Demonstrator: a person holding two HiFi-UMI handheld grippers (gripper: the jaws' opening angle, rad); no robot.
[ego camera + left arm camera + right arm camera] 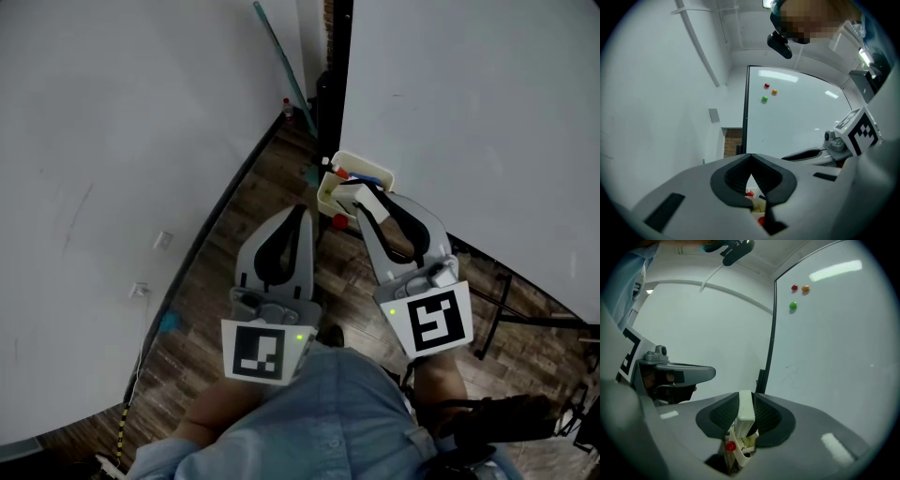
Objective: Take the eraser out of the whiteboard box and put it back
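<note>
The right gripper point(745, 411) is clenching the eraser point(746, 404), a smooth, off-white rectangular block with rounded edges. It is standing on edge between the two black ribbed pads point(723, 413), which are pressing flat on its broad faces and are standing only as far apart as the block is thick. In the head view the right gripper point(359, 199) is holding the eraser point(360, 191) right over the near rim of the whiteboard box point(377, 172), a cream plastic tray with thin walls fixed at the foot of the whiteboard point(469, 112). Whether the block is touching the box cannot be told. Seen from the right gripper view, the whiteboard box point(739, 454) is showing just under the eraser, with a small round red piece point(730, 445) at its side. The left gripper point(751, 161) is hanging beside it, its jaws closed tip to tip with nothing between them, leaving only a narrow triangular gap behind the tips. In the head view the left gripper point(302, 210) is pointing at the dark wood-plank floor point(272, 192), near the box but apart from it.
</note>
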